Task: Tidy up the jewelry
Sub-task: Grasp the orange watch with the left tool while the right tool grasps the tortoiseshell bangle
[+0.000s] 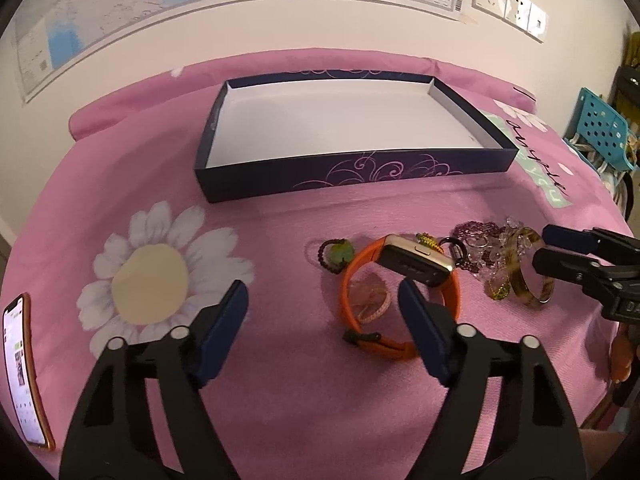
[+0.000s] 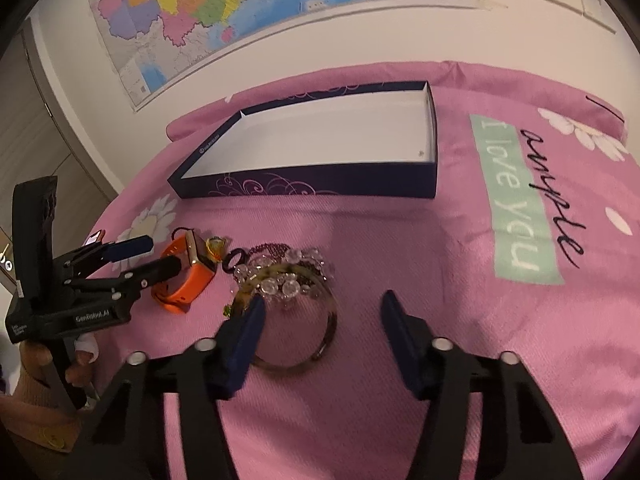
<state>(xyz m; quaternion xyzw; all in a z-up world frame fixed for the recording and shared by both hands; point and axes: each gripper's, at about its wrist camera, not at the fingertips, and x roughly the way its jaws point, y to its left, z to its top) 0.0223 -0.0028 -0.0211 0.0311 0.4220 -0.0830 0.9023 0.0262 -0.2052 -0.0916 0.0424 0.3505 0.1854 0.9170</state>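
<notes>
Jewelry sits in a small heap on the pink bedspread (image 1: pixel 280 400), near its front edge, with the dark box (image 1: pixel 352 176) behind it, toward the wall edge.

From the left wrist: the left gripper (image 1: pixel 322 312) is open, its pads touching nothing. One finger is right by the orange watch (image 1: pixel 400 280), the other is off over the daisy print. If it shuts here it may only clip the strap, and the watch could flip or slide. A phone (image 1: pixel 24 368) lies at the left edge of the bedspread, so swinging that way could knock it. The bedspread between the heap and the box is bare, so there is room to carry things across.

From the right wrist: the right gripper (image 2: pixel 320 324) is open too. One finger is at the rim of the brown bangle (image 2: pixel 296 344), and clear beads (image 2: pixel 280 280) lie on the bangle's far side. Grabbing now could drag the beads along in a tangle. The left gripper is close beside, so the two could bump.
</notes>
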